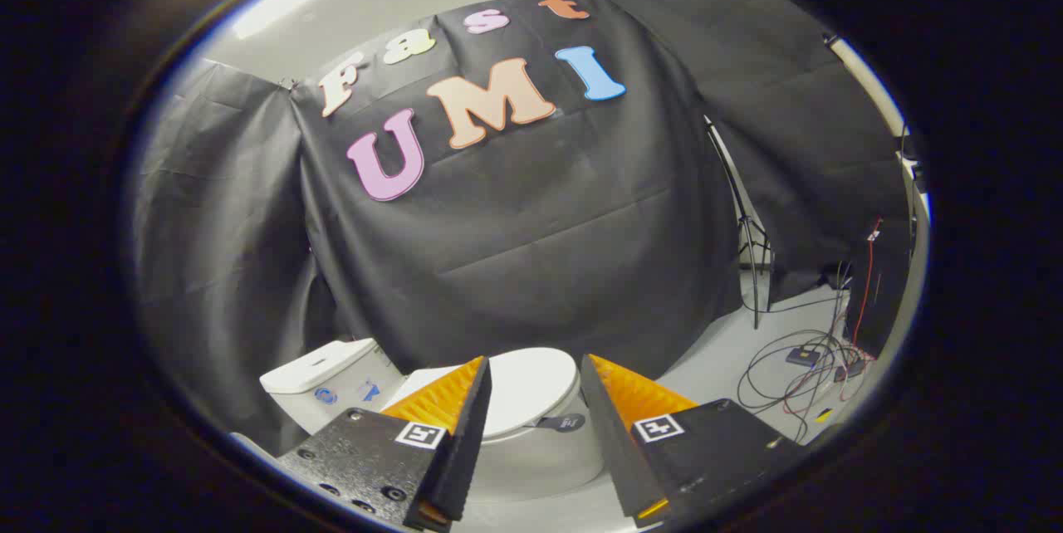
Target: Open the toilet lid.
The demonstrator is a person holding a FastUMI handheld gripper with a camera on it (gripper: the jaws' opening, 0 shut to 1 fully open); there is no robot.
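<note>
Claw (536, 400) released, fingers apart with nothing between them, held above the toilet (531, 450); closed toilet lid (531, 388) seen in the gap just beyond the fingertips, its sides hidden behind them; cistern (320, 375) beside it against the cloth wall; tangled cables (797, 367) on the floor.

White toilet lid (531, 388), black cloth (531, 217)

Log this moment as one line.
gripper: open, holding nothing | toilet lid: closed, beyond the fingers | tank: beside the bowl | step: approach
</note>
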